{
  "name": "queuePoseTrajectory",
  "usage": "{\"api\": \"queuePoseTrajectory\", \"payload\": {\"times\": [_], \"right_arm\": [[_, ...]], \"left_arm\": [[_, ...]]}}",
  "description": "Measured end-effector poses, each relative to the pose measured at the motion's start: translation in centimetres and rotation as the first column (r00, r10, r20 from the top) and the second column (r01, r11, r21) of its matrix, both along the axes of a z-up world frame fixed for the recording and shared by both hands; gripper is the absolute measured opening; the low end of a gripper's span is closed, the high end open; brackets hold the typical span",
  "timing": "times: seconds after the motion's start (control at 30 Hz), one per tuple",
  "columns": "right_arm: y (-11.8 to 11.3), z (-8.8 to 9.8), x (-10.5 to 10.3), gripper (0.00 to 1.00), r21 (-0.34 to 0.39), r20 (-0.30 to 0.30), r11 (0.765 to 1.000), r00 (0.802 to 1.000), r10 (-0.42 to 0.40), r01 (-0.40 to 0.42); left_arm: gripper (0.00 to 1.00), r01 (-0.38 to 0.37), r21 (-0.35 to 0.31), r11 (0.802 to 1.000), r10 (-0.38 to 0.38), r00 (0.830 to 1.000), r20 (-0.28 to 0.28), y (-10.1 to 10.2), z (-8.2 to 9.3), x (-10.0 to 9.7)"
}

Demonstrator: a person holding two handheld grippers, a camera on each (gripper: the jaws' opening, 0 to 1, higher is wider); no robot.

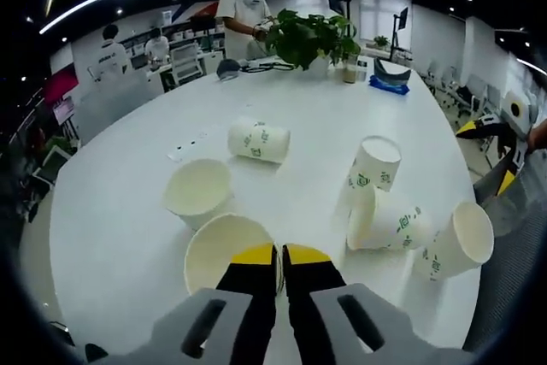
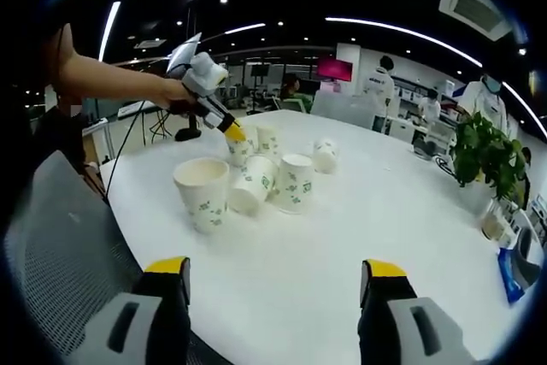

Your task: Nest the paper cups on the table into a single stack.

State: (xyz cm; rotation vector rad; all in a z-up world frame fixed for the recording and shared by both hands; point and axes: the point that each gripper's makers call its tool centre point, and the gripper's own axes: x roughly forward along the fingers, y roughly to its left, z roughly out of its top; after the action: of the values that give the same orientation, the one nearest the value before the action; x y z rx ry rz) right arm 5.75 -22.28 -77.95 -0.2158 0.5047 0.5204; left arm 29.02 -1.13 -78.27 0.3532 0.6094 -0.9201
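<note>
Left tongs point(image 1: 279, 256) pinch a paper cup's point(image 1: 224, 250) rim; right tongs point(image 2: 275, 269) gape wide above the white surface point(image 2: 376, 203).

Left gripper view close above paper cups point(image 1: 373, 219), facing the plant point(image 1: 309, 38), right gripper view farther back, both sharing the white table point(image 2: 342, 237)

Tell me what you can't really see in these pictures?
- Left gripper view: the left gripper covers part of the rim of the nearest paper cup, so whether the shut jaws pinch it is unclear.
- Right gripper view: two paper cups stand partly behind that gripper's tip and nearer cups.
- Both views: the green print on the cups is too small to read.
</note>
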Motion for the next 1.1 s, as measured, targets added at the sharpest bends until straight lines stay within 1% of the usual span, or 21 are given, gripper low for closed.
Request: {"api": "queuePoseTrajectory", "payload": {"times": [0.1,0.37,0.57,0.63,0.7,0.83,0.87,1.0,1.1], "right_arm": [[0.0,0.0,0.0,0.83,-0.002,0.000,1.000,1.000,0.002,-0.002],[0.0,0.0,0.0,0.83,-0.003,0.003,1.000,1.000,0.004,-0.004],[0.1,0.1,0.0,0.83,-0.004,0.004,1.000,1.000,0.007,-0.007],[0.1,0.1,0.0,0.83,-0.004,0.004,1.000,1.000,0.007,-0.007],[0.1,0.1,0.0,0.83,-0.004,0.005,1.000,1.000,0.008,-0.008],[0.1,0.1,0.0,0.83,-0.003,0.007,1.000,1.000,0.007,-0.007],[0.1,0.1,0.0,0.83,-0.002,0.007,1.000,1.000,0.006,-0.006],[0.1,0.2,0.0,0.83,-0.001,0.008,1.000,1.000,0.006,-0.006],[0.1,0.1,0.0,0.83,0.000,0.009,1.000,1.000,0.005,-0.005]], "left_arm": [[0.00,0.000,-0.003,1.000,0.000,1.000,0.001,0.1,0.2,-0.1],[0.00,0.005,-0.019,1.000,-0.004,1.000,0.021,0.0,1.5,-0.9],[0.00,0.006,-0.036,0.999,-0.005,1.000,0.018,0.0,2.3,-1.3],[0.00,0.010,-0.034,0.999,-0.009,1.000,0.021,0.0,2.7,-1.6],[0.00,0.014,-0.033,0.999,-0.013,1.000,0.023,0.0,2.7,-1.6],[0.00,0.021,-0.039,0.999,-0.020,0.999,0.027,-0.1,3.5,-1.9],[0.00,0.025,-0.040,0.999,-0.024,0.999,0.028,-0.3,4.1,-2.3],[0.00,0.038,-0.044,0.998,-0.037,0.999,0.030,-0.6,4.4,-2.6],[0.00,0.048,-0.060,0.997,-0.046,0.998,0.031,-0.9,5.5,-3.6]]}}
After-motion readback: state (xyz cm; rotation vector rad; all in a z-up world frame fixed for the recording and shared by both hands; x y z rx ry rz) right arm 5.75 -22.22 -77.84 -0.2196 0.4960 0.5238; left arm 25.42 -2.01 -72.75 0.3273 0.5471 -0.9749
